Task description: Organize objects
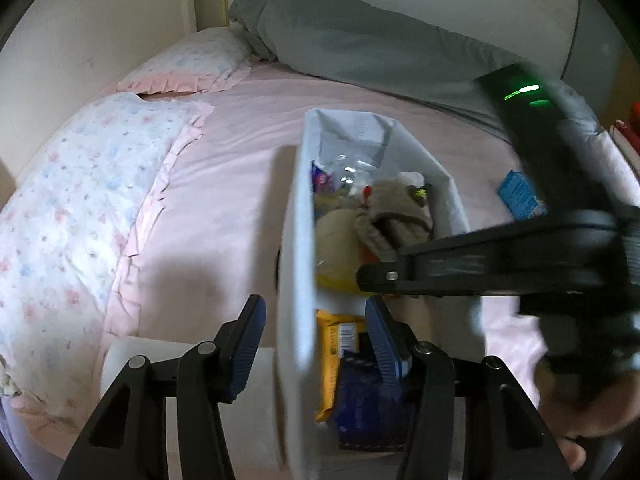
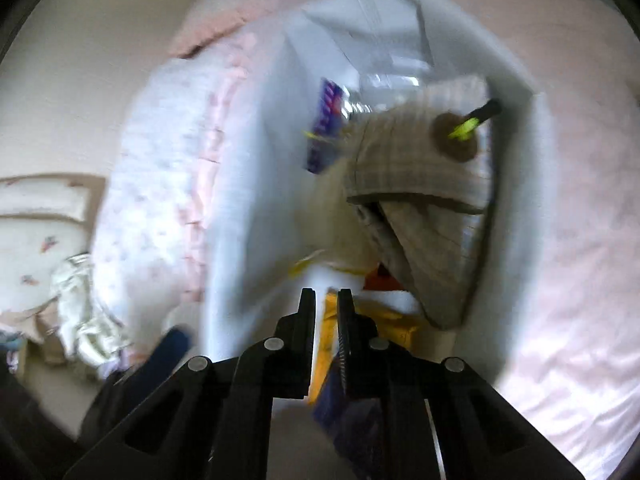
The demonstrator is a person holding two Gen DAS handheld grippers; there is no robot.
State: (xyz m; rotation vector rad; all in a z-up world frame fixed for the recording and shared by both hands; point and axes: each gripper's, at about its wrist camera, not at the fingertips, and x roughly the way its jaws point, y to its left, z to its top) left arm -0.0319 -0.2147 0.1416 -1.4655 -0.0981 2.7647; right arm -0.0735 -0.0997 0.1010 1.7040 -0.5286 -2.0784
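Jaws of left gripper (image 1: 316, 344) open astride left wall of white bin (image 1: 296, 240) on pink bed (image 1: 224, 200), of right gripper (image 2: 326, 300) nearly closed, empty, above bin contents beside plaid cap (image 2: 420, 168).

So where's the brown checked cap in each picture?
Left wrist view: the cap sits mid-frame, inside the white box, just beyond the right gripper.
Right wrist view: the cap is upper right of centre, large, inside the box.
Shared landmark: the yellow packet below the cap.
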